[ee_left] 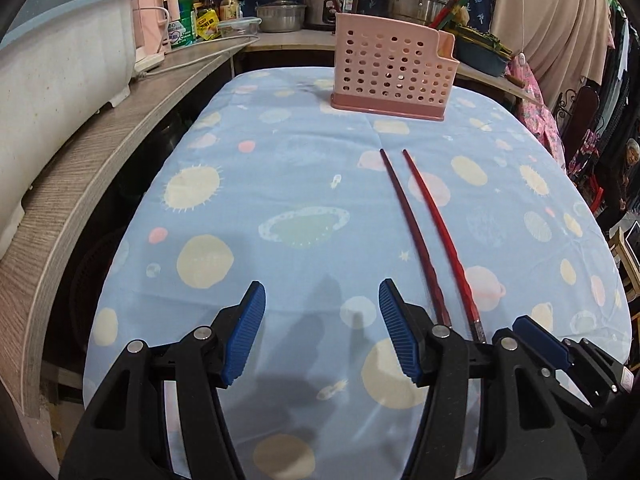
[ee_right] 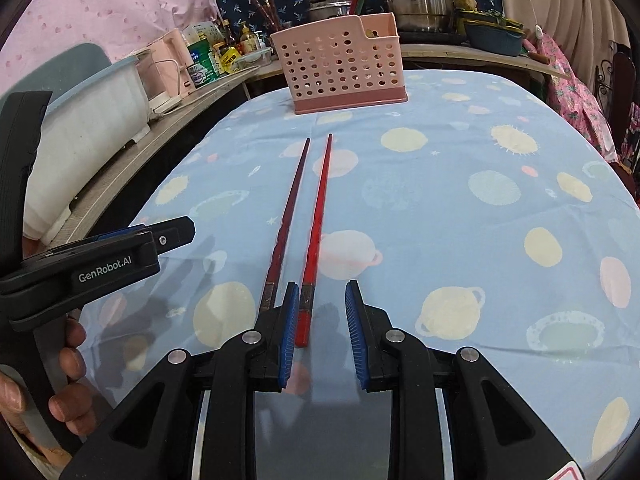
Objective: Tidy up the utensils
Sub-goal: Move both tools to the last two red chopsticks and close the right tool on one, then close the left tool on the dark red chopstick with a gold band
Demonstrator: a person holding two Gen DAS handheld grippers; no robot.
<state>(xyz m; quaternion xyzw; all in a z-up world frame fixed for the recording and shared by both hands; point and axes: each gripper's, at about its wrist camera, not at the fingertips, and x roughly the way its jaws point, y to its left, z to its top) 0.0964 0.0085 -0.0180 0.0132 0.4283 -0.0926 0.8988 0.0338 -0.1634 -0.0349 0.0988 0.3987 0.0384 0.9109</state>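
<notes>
White lettering "GenRobot.AI" marks the left gripper (ee_right: 176, 232), whose jaws stand spread over bare cloth. Two glossy chopsticks, the dark red chopstick (ee_right: 286, 216) and the bright red chopstick (ee_right: 318, 216), lie side by side on the tablecloth (ee_right: 460, 220), long axes running straight ahead, narrow tips toward the pink utensil holder (ee_right: 340, 72). The right gripper (ee_right: 322, 320) is spread, the bright one's thick end between its fingers.

holder (ee_right: 340, 68): perforated matt plastic | chopsticks (ee_right: 316, 216): glossy | tablecloth (ee_right: 460, 220): printed cloth
</notes>
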